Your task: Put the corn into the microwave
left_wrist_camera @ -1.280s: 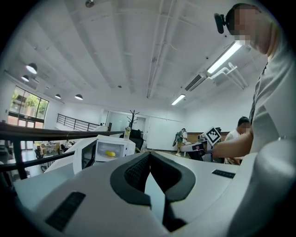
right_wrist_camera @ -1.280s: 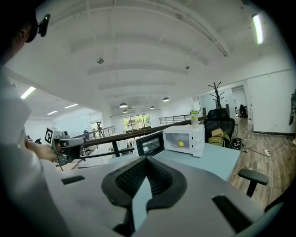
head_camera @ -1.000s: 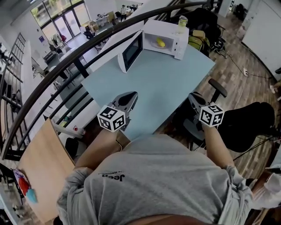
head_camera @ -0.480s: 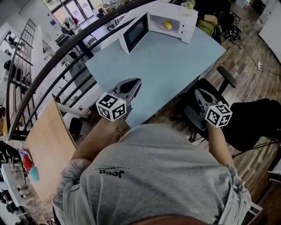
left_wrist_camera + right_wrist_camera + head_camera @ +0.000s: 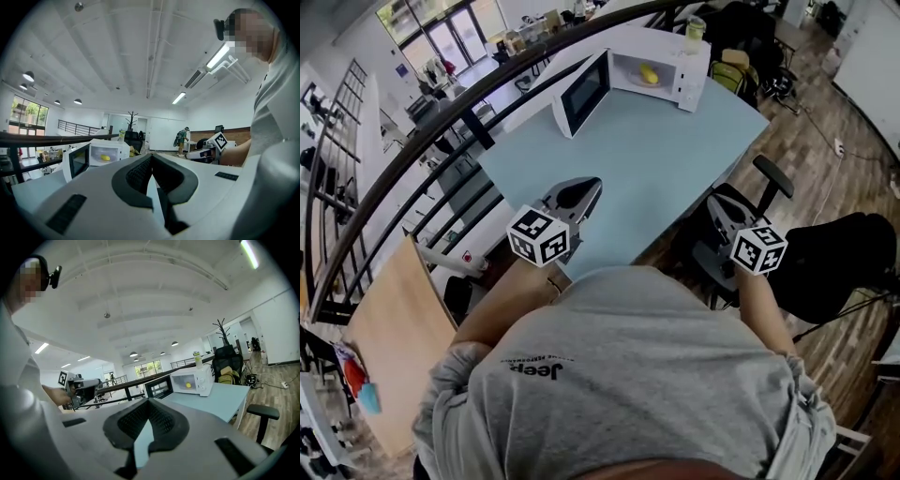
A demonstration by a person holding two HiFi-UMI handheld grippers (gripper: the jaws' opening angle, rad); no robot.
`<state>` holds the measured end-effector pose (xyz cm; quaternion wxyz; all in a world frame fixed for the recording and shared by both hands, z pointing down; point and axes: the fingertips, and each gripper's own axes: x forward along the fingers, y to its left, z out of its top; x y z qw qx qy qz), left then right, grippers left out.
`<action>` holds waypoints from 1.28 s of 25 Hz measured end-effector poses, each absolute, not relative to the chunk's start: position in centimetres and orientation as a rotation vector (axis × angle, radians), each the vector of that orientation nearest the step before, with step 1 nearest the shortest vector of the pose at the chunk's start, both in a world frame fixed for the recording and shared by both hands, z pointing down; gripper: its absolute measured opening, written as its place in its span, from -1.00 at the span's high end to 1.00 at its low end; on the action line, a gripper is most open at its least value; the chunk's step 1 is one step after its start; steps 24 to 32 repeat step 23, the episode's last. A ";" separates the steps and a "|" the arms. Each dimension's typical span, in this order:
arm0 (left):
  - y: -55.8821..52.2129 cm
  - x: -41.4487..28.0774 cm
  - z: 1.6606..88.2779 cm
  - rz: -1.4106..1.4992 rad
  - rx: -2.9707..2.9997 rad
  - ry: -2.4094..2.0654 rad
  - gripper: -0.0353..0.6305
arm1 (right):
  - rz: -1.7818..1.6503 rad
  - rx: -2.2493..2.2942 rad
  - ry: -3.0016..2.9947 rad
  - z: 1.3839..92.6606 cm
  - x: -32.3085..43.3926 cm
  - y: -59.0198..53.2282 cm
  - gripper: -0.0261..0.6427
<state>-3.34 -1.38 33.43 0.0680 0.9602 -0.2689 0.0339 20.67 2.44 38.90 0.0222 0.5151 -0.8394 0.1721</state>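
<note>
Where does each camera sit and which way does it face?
Head view: on the person's head, steeply down over shirt, left tool, right tool, table.
Left gripper view: on the left tool, along its shut jaws toward the microwave; right tool shows.
Right gripper view: on the right tool, toward the microwave; left tool shows.
Shared: corn in open microwave.

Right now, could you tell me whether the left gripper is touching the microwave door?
Apart. The head view shows the left gripper over the table's near edge, with bare tabletop between it and the open microwave door.
</note>
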 end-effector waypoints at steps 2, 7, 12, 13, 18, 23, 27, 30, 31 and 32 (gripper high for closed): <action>-1.8 -4.0 33.5 0.102 2.890 -0.805 0.84 | 0.520 1.595 -2.597 38.8 19.9 2.3 0.87; -2.3 -5.0 33.7 0.089 2.883 -0.799 0.84 | 0.513 1.586 -2.586 38.9 18.8 1.9 0.87; -2.5 -5.4 34.0 0.078 2.874 -0.804 0.84 | 0.506 1.570 -2.582 39.0 18.4 1.6 0.87; -2.6 -5.5 34.0 0.076 2.871 -0.805 0.84 | 0.503 1.567 -2.581 39.0 18.4 1.5 0.87; -2.7 -5.4 34.3 0.065 2.854 -0.808 0.84 | 0.493 1.554 -2.576 38.9 18.5 1.6 0.87; -2.7 -4.7 34.4 0.064 2.857 -0.796 0.84 | 0.495 1.557 -2.565 39.1 19.1 1.8 0.87; -2.7 -4.7 34.4 0.064 2.857 -0.796 0.84 | 0.495 1.557 -2.565 39.1 19.1 1.8 0.87; -2.7 -4.7 34.4 0.064 2.857 -0.796 0.84 | 0.495 1.557 -2.565 39.1 19.1 1.8 0.87; -2.7 -4.7 34.4 0.064 2.857 -0.796 0.84 | 0.495 1.557 -2.565 39.1 19.1 1.8 0.87; -2.7 -4.7 34.4 0.064 2.857 -0.796 0.84 | 0.495 1.557 -2.565 39.1 19.1 1.8 0.87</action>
